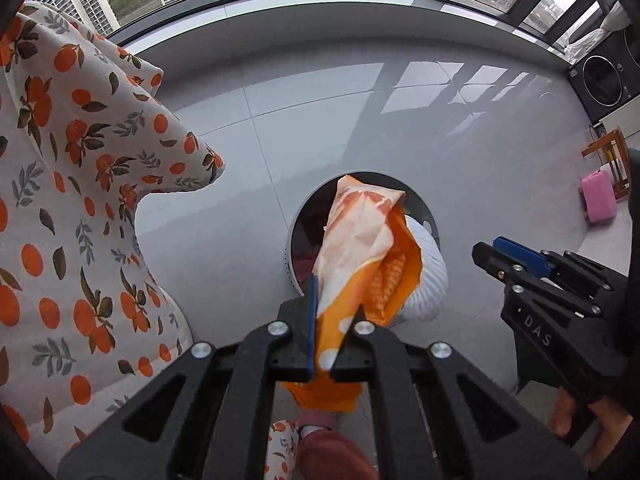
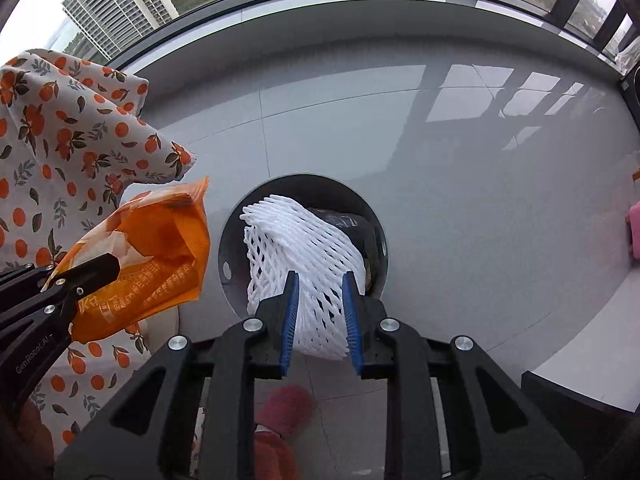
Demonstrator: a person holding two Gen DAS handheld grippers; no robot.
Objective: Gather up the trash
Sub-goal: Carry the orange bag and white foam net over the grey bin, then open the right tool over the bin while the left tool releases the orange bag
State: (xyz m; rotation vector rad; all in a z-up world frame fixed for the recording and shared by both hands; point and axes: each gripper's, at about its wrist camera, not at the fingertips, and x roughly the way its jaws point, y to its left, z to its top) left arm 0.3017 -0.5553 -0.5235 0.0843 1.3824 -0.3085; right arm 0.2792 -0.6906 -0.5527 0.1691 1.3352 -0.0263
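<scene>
My left gripper (image 1: 324, 344) is shut on an orange snack wrapper (image 1: 360, 256) and holds it above a round grey trash bin (image 1: 292, 240) on the floor. The wrapper also shows in the right wrist view (image 2: 152, 264), left of the bin (image 2: 236, 240). My right gripper (image 2: 320, 320) grips a white foam fruit net (image 2: 304, 256) between its blue pads, over the bin's opening. In the left wrist view the net (image 1: 424, 272) hangs behind the wrapper, and the right gripper (image 1: 496, 252) looks closed there with the net not between its tips.
A cloth with an orange-fruit print (image 1: 72, 184) drapes over furniture at the left. Grey tiled floor (image 1: 360, 120) runs to a window wall. A washing machine (image 1: 600, 80), a wooden rack (image 1: 608, 152) and a pink object (image 1: 598, 196) stand at the far right. Red slippers (image 2: 284, 404) are below.
</scene>
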